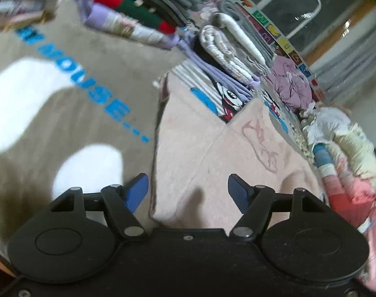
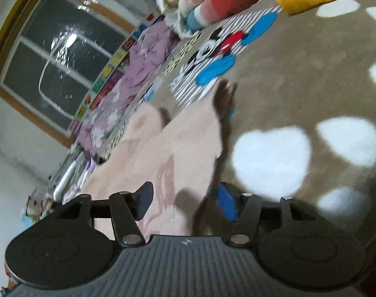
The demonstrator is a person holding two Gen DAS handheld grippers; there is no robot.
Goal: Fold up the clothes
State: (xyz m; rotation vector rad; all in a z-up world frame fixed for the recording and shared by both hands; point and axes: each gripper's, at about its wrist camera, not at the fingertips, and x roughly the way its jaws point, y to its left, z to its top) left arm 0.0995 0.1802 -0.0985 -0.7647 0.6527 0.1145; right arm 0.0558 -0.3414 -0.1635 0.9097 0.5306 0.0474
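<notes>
Pink fleece garment (image 1: 212,148) spread on the brown heart-print blanket (image 1: 64,123), long axis running from bottom centre toward upper right. Left claw (image 1: 188,191) and right claw (image 2: 185,203) both gaping, empty, each hovering over an edge. Soft, fuzzy, limp cloth.

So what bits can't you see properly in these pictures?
- Pink garment: its near end is hidden behind the left tongs in the left view, so its type is unclear.
- Blue lettering on the rug: its start is blurred.
- Folded pile: motion-smeared.
- Window: only glare shows in the right view.
</notes>
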